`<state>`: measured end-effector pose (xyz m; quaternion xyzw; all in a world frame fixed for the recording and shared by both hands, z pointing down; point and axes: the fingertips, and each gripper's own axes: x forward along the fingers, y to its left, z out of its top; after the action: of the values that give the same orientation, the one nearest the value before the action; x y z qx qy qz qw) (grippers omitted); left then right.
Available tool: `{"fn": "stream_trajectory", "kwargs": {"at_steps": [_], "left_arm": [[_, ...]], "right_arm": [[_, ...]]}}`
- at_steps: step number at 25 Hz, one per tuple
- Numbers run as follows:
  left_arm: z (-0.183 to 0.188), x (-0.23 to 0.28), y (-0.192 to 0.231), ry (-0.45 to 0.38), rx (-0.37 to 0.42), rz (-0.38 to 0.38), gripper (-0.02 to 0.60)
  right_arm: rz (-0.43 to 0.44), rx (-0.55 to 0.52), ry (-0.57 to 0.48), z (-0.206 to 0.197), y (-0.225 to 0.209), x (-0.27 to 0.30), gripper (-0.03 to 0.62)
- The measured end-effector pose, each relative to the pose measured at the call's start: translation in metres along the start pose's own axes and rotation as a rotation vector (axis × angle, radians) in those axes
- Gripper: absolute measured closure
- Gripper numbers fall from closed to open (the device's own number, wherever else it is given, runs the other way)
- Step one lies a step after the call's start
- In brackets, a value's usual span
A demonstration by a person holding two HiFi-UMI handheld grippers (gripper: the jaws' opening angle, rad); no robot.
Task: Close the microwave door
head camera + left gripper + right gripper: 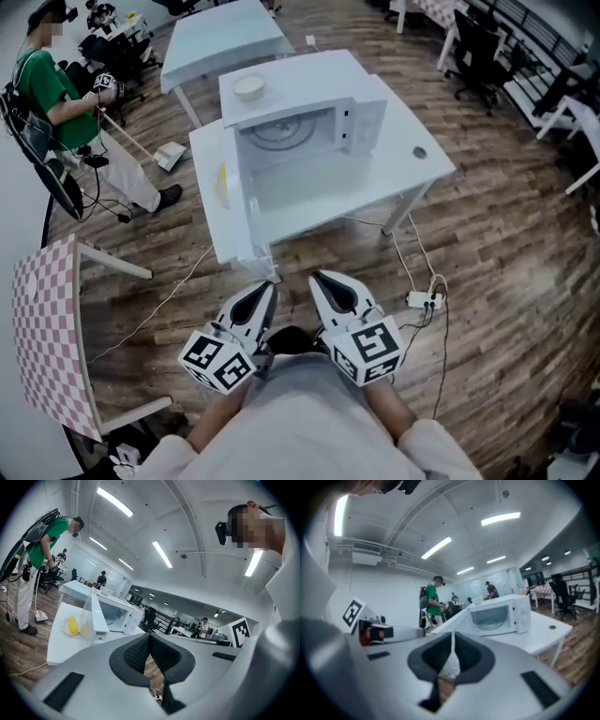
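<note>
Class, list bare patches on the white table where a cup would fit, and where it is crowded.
Free: table right of the microwave, around the cable hole; the strip before its cavity. Crowded: left, by open door and plate.

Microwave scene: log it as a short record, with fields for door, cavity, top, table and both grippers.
microwave: on the white table
door: wide open, swung to the person's left
cavity: only the turntable shows
top: a bowl
table: a plate holding something yellow, beside the door
left gripper: shut, empty, short of the door
right gripper: shut, empty, beside the left one
</note>
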<state>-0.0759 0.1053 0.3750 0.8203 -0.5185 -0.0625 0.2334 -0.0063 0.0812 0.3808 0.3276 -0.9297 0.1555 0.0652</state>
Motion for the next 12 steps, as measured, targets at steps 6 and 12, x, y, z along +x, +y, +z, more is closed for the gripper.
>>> {"fn": "stream_trajectory", "kwargs": {"at_steps": [6, 12], "left_arm": [[0.006, -0.007, 0.009, -0.018, -0.004, 0.063, 0.569], [0.011, -0.014, 0.026, -0.013, 0.017, 0.123, 0.569]], "right_arm": [[0.075, -0.018, -0.012, 0.011, 0.012, 0.011, 0.571], [0.137, -0.022, 0.008, 0.009, 0.025, 0.021, 0.571]]}}
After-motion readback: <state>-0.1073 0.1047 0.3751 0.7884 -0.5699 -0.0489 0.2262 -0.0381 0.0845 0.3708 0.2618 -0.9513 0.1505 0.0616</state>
